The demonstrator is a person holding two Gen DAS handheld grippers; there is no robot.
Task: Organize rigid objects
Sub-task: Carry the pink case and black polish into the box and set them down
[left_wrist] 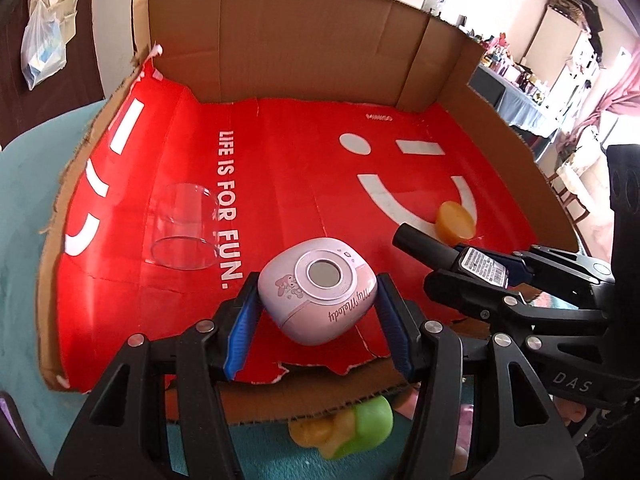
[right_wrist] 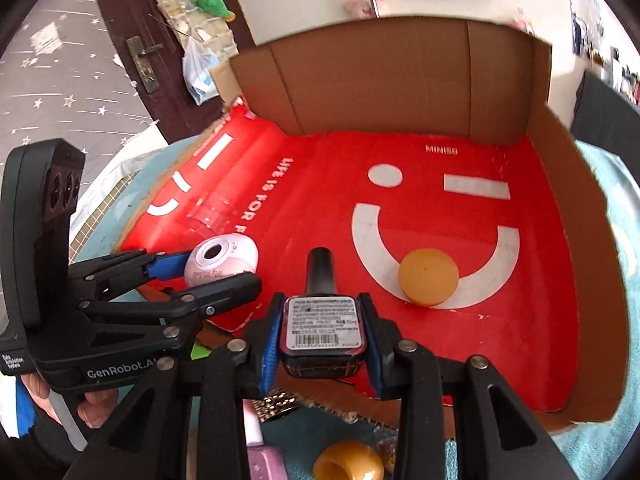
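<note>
My left gripper (left_wrist: 318,300) is shut on a pale pink rounded My Melody gadget (left_wrist: 318,296) and holds it over the front edge of the red box floor (left_wrist: 300,168). It also shows in the right wrist view (right_wrist: 220,262). My right gripper (right_wrist: 322,324) is shut on a dark nail polish bottle (right_wrist: 322,324) with a black cap, label side up; the bottle shows in the left wrist view (left_wrist: 452,256). A yellow round block (right_wrist: 428,276) lies on the white smile print. A clear glass cup (left_wrist: 182,228) lies on its side at the left.
The cut-open cardboard box has upright walls at the back (left_wrist: 312,40) and right (right_wrist: 580,240). It rests on a teal cloth (left_wrist: 24,240). In front of the box lie green and yellow toys (left_wrist: 352,428), a brown ring-shaped piece (right_wrist: 348,460) and a pink bottle (right_wrist: 262,460).
</note>
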